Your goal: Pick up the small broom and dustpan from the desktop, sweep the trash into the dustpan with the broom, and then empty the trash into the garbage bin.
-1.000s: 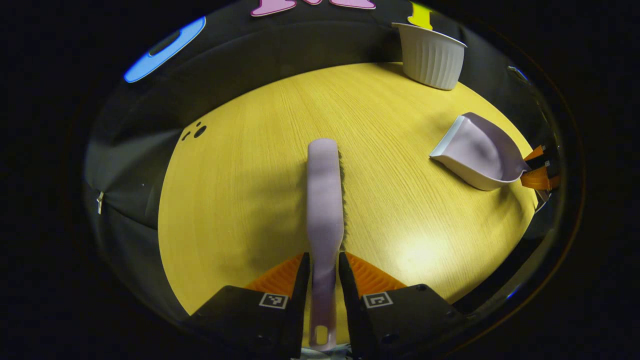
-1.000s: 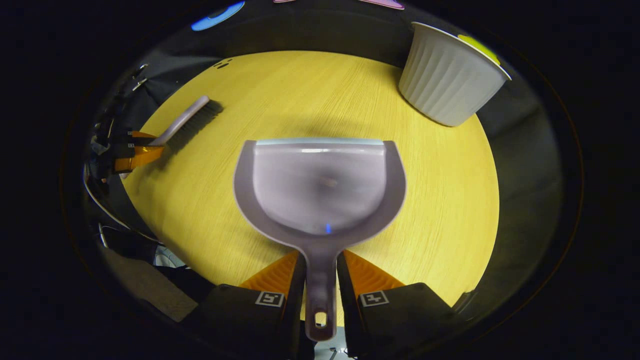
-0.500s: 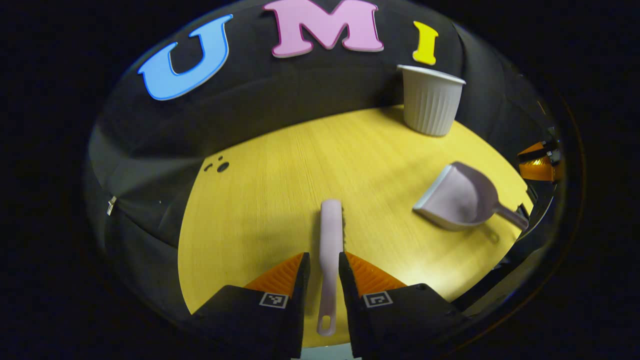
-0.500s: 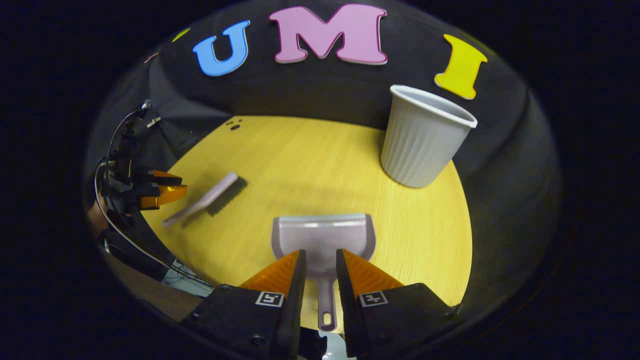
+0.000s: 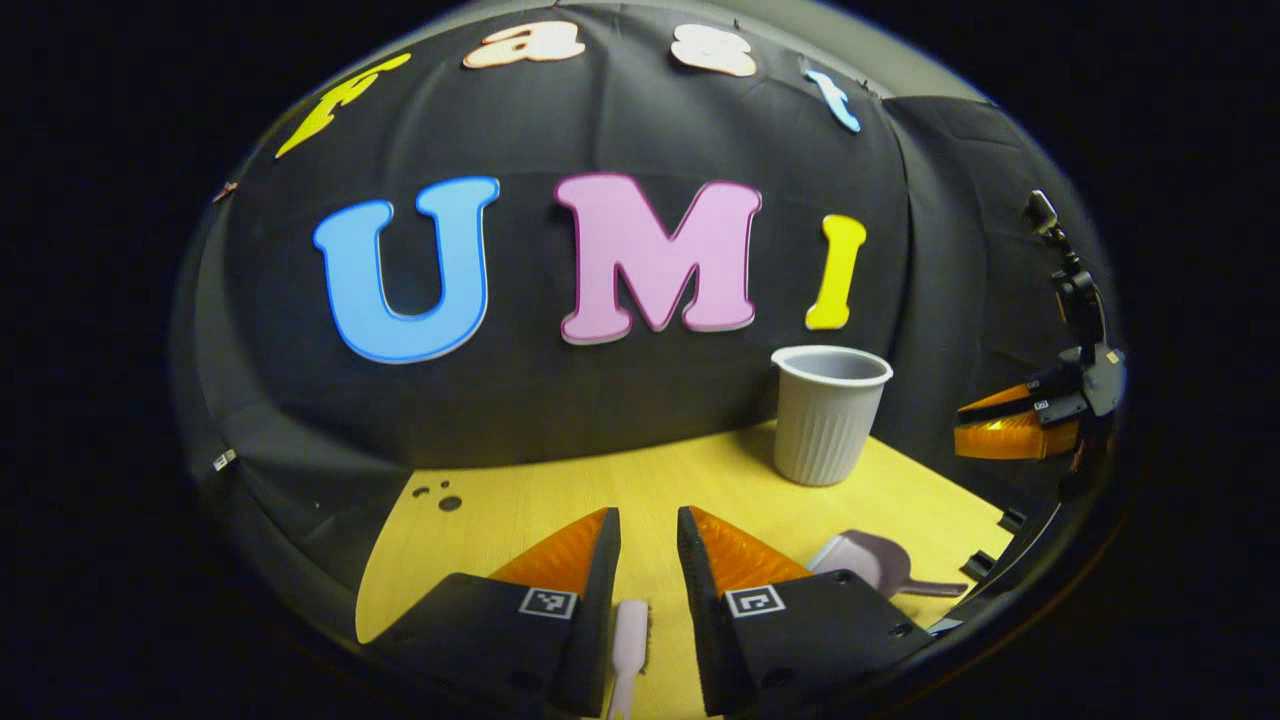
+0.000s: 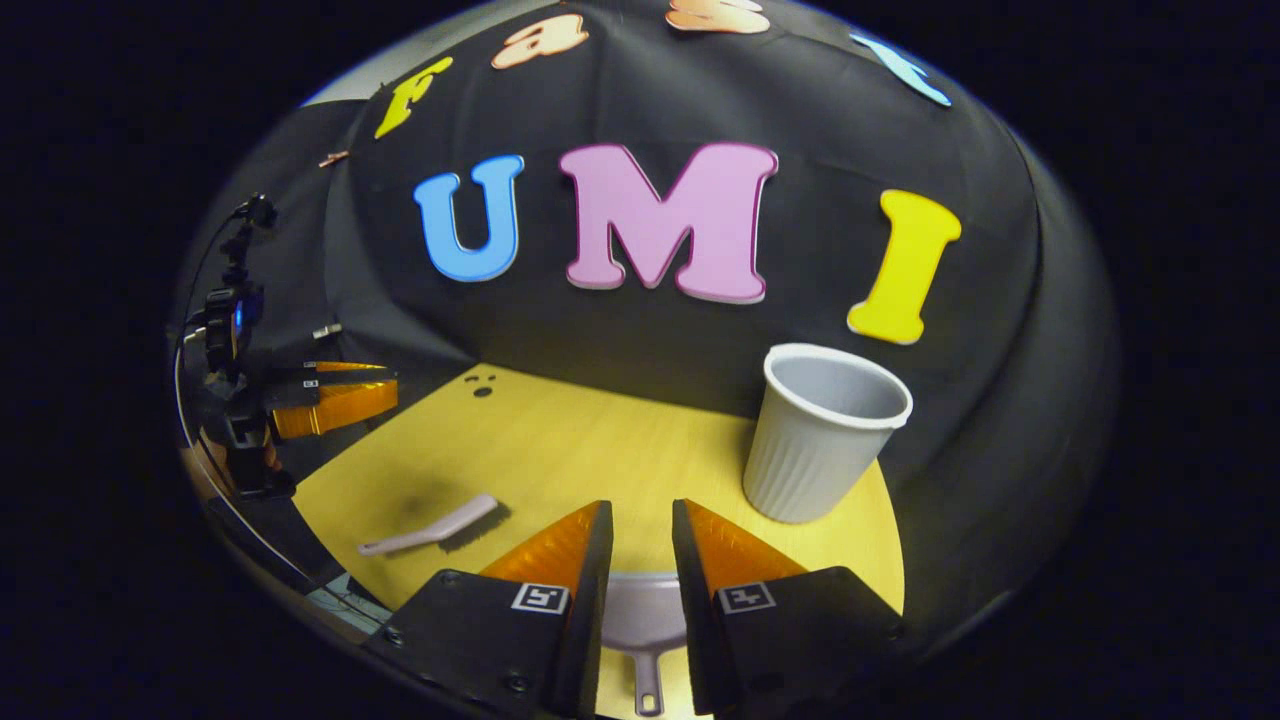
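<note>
The small lilac broom [image 5: 630, 640] lies flat on the yellow table [image 5: 600, 495], below and between my left gripper's fingers. It is also at the left in the right gripper view as the broom [image 6: 435, 527]. The lilac dustpan [image 6: 645, 615] rests on the table under my right gripper [image 6: 640, 505], and the same dustpan [image 5: 865, 560] lies at the lower right in the left gripper view. My left gripper [image 5: 648, 515] and my right gripper both hang above the table, jaws a narrow gap apart, holding nothing. The grey ribbed bin [image 6: 820, 440] stands upright at the back right.
A few dark specks [image 5: 445, 500] lie near the table's far left edge. The bin [image 5: 828, 420] stands against the black cloth wall. The other gripper [image 5: 1010, 425] hovers off the table's right edge; in the right gripper view the left gripper [image 6: 335, 400] hovers past the left edge.
Both grippers have risen and pulled back from the table. The broom and dustpan, which were between the fingers, now lie on the table below them.
</note>
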The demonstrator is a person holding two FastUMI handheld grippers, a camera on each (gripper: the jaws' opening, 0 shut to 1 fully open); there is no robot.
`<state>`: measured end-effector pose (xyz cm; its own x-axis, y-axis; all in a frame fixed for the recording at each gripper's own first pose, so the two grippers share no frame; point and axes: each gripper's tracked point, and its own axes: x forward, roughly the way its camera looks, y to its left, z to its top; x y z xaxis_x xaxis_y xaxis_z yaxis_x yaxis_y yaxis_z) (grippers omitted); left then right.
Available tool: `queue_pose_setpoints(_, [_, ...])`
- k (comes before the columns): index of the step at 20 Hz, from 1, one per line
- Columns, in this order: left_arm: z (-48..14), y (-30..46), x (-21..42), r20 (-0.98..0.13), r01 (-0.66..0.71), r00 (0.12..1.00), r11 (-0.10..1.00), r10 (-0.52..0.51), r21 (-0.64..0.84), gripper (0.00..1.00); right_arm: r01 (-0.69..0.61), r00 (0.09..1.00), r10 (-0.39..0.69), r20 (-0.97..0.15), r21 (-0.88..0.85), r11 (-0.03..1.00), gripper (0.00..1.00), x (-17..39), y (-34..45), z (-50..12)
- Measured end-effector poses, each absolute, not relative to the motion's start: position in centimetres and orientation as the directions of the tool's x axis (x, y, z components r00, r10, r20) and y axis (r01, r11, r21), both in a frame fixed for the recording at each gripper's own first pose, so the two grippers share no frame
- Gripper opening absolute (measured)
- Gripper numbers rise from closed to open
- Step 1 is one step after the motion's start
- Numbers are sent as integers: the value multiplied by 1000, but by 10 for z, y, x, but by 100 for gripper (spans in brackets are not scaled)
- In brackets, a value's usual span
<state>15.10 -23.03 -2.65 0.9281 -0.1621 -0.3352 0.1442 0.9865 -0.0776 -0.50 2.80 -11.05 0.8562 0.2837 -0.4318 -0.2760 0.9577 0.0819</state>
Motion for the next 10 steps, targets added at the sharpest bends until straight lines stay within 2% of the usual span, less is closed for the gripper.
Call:
queue_pose_setpoints(5, [13, -239, 150, -203, 165, 960, 977, -190, -135, 39, -277, 888, 280, -365, 62, 959, 38, -4, 32, -82])
queue_pose_setpoints(10, [14, -239, 145, -200, 167, 961, 976, -193, -138, 40, -250, 906, 258, -336, 69, 966, 31, 0, 26, -70])
